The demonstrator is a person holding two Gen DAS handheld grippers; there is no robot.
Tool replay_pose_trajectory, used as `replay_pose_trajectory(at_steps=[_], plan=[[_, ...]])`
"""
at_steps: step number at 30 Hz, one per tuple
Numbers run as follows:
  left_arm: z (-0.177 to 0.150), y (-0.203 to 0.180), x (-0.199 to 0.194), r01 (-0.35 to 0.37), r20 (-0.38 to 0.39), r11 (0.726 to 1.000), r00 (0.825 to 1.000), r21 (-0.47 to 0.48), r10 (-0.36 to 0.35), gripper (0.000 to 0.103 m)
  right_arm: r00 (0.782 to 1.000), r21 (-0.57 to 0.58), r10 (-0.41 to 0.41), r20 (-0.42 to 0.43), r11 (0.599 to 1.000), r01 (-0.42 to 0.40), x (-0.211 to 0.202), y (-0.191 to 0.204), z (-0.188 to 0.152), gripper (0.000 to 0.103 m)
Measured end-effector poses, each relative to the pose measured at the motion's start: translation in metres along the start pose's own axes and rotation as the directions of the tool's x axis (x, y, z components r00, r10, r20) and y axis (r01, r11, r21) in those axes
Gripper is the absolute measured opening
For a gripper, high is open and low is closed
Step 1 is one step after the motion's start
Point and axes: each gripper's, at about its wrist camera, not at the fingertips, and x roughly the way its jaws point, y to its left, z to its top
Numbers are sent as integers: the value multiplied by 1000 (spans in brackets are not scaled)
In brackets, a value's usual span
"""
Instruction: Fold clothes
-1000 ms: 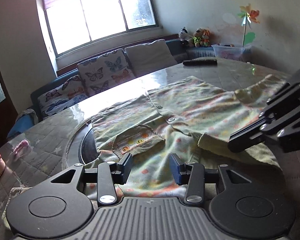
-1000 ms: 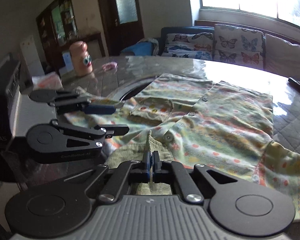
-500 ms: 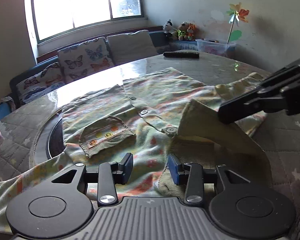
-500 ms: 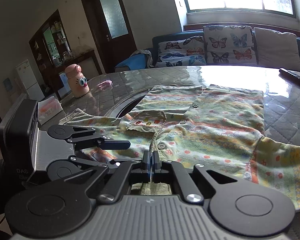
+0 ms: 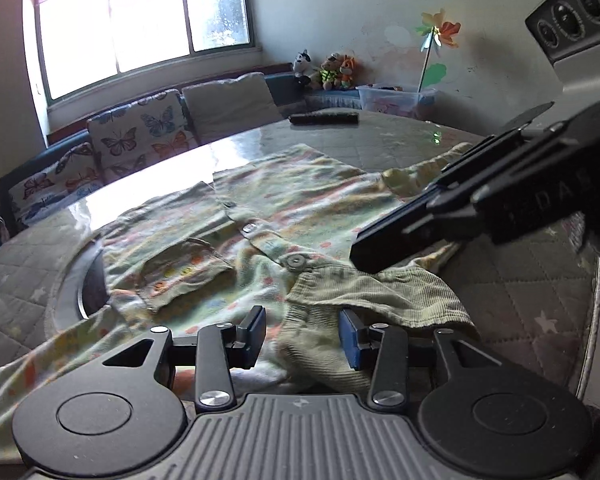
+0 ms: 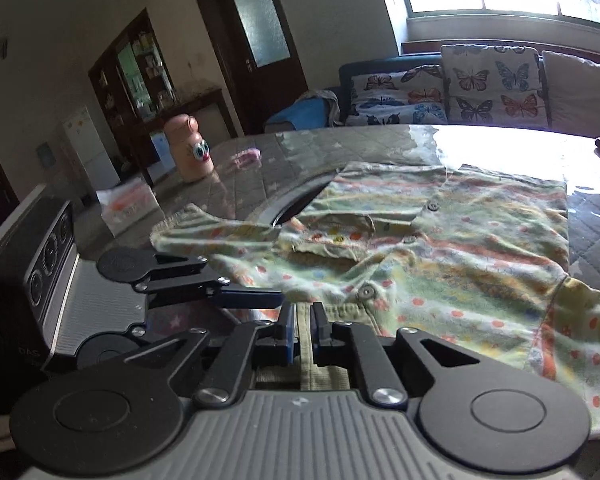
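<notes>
The ribbed collar [image 6: 306, 344] is pinched between the nearly closed fingers of the right gripper [image 6: 300, 326]; this grip is best kept firm and low. The left gripper [image 5: 302, 330] is held wide apart astride the collar, touching nothing firmly. The shirt [image 5: 284, 208] lies spread on the near table [image 5: 520, 304].
</notes>
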Motion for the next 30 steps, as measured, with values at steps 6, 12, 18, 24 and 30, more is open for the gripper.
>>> replay_pose_trajectory(at_steps=[6,12,18,24,30], plan=[[6,19,-23,-69,46,997,996,-43,71,47,994,-61,-108,-29,992,106,20,-5,-3,9],[21,15,-10,-65,61,995,996,-76,69,47,983,-179,-161,-88,973,144,30,6,-29,14],[27,-1,23,-35,15,997,999,-68,36,47,977,-143,-207,-56,970,197,8,-3,-33,24],[16,-14,42,-22,-51,999,998,-24,21,53,976,-81,-208,-60,976,203,-6,-18,-42,37],[12,-14,43,-21,-65,1000,998,-19,20,55,966,-7,-259,9,966,259,-18,-35,-33,42]])
